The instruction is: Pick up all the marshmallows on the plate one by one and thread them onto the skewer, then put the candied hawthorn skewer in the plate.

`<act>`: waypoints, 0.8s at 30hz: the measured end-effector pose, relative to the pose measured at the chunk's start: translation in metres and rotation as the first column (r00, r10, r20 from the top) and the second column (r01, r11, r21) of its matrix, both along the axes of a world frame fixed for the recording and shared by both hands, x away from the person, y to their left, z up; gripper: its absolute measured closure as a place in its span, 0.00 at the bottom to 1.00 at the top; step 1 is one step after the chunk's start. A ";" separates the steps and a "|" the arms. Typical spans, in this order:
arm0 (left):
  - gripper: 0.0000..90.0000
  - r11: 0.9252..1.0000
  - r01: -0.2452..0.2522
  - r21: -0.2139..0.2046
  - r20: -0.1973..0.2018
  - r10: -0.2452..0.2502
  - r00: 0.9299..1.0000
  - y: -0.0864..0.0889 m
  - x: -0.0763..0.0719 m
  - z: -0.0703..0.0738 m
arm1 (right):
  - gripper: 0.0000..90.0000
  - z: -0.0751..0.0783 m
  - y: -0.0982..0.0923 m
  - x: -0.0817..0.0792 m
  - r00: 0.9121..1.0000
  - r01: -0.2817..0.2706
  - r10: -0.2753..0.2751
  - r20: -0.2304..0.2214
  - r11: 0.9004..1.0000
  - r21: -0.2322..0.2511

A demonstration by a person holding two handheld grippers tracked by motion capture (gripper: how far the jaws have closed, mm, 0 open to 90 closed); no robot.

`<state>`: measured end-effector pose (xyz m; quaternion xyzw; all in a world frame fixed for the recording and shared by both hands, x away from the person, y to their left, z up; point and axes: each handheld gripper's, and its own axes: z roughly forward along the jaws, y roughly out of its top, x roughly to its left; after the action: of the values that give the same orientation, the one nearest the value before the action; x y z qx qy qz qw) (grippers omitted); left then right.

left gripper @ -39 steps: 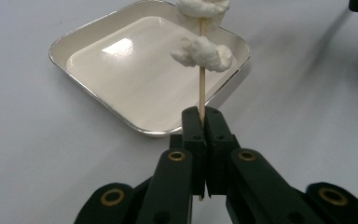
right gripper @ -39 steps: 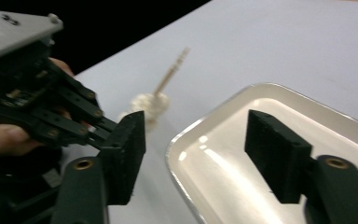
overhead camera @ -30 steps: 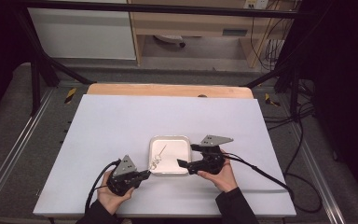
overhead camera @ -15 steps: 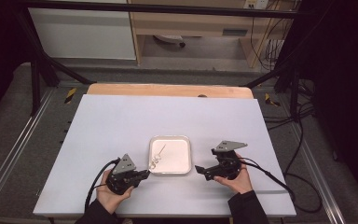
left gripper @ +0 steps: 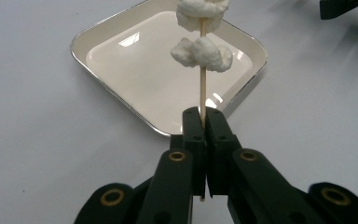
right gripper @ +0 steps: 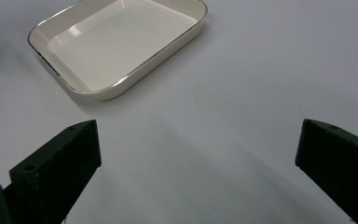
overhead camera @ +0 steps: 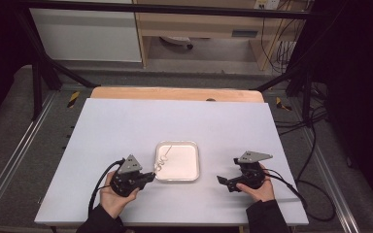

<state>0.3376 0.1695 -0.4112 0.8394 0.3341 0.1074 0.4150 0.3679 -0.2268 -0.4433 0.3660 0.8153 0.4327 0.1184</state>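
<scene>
In the left gripper view the left gripper [left gripper: 203, 122] is clamped tight on the bare lower end of a thin wooden skewer [left gripper: 203, 91], which rises to the top centre of the frame over a shallow white tray [left gripper: 121, 105]. Two soft white lumps [left gripper: 202, 52], perhaps marshmallow or dough, though the picture is too soft to say, are threaded on the stick. Gripping low on the bare wood keeps the jaws clear of the food, and holding it over the tray means anything that slips off should land in the dish. In the high view the tray [overhead camera: 192, 174] sits at lower centre of the white table [overhead camera: 126, 121], with the left gripper [overhead camera: 148, 175] just off its left rim and the skewer [overhead camera: 163, 158] slanting across that side. The right gripper [overhead camera: 220, 180] lies to the right of the tray and apart from it, its jaws spread wide with nothing between them, having just been opening. In the right gripper view the tray [right gripper: 163, 51] fills the upper left.
</scene>
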 end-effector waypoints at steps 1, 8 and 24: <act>0.98 1.000 0.001 0.003 0.000 -0.001 1.000 -0.001 0.001 0.001 | 0.01 -0.001 -0.002 0.000 1.000 0.000 0.000 0.006 1.000 -0.006; 0.98 1.000 -0.003 0.012 -0.007 0.003 1.000 -0.006 0.009 0.006 | 0.01 -0.003 -0.012 -0.005 1.000 -0.003 0.003 0.013 1.000 0.004; 0.98 0.998 -0.012 0.067 -0.030 0.014 0.999 -0.027 0.030 0.012 | 0.01 -0.005 -0.020 -0.008 1.000 0.009 -0.009 0.000 1.000 0.006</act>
<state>0.3681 0.1424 -0.3989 0.8523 0.3418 0.1084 0.3807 0.3599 -0.2466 -0.4487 0.3701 0.8123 0.4348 0.1191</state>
